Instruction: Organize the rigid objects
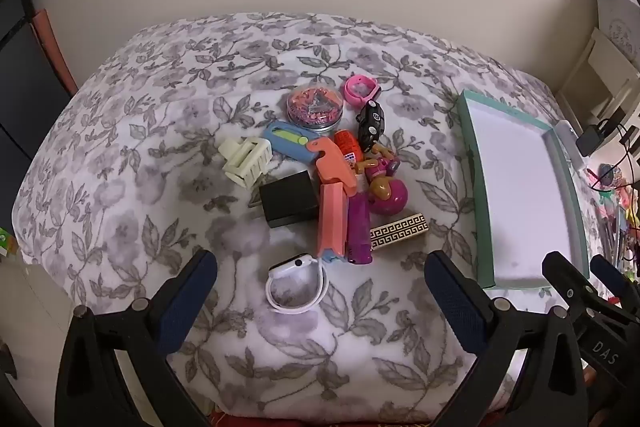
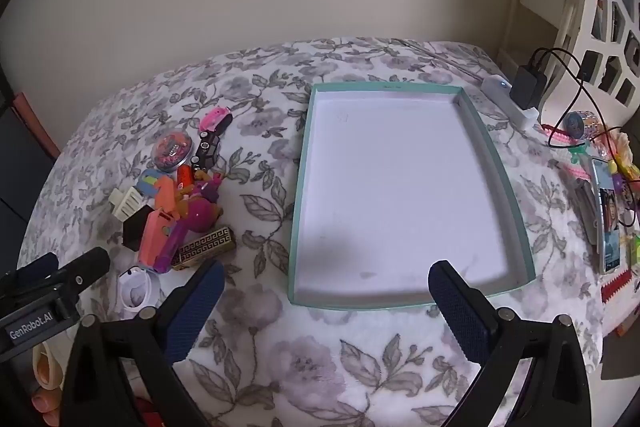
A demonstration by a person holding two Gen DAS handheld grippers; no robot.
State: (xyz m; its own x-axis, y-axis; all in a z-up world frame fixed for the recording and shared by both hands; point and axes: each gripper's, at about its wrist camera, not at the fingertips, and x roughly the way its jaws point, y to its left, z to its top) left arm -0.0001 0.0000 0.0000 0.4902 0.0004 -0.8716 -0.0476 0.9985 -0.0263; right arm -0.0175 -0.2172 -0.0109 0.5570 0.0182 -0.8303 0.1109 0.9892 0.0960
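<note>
- Lying in one heap on a floral bedspread (image 1: pixel 160 155): one white smartwatch (image 1: pixel 294 285), one black charger cube (image 1: pixel 286 201), one cream hair claw (image 1: pixel 246 161), one round tin (image 1: pixel 315 107), one pink watch (image 1: pixel 362 89), one black toy car (image 1: pixel 372 121), one gold patterned bar (image 1: pixel 398 231).
- Sitting just right of heap: one teal-rimmed tray (image 2: pixel 302 187), white inside.
- Hovering above heap: left gripper (image 1: pixel 320 279), spread wide, grasping nothing.
- Hanging over tray's near edge: right gripper (image 2: pixel 326 287), likewise released.
</note>
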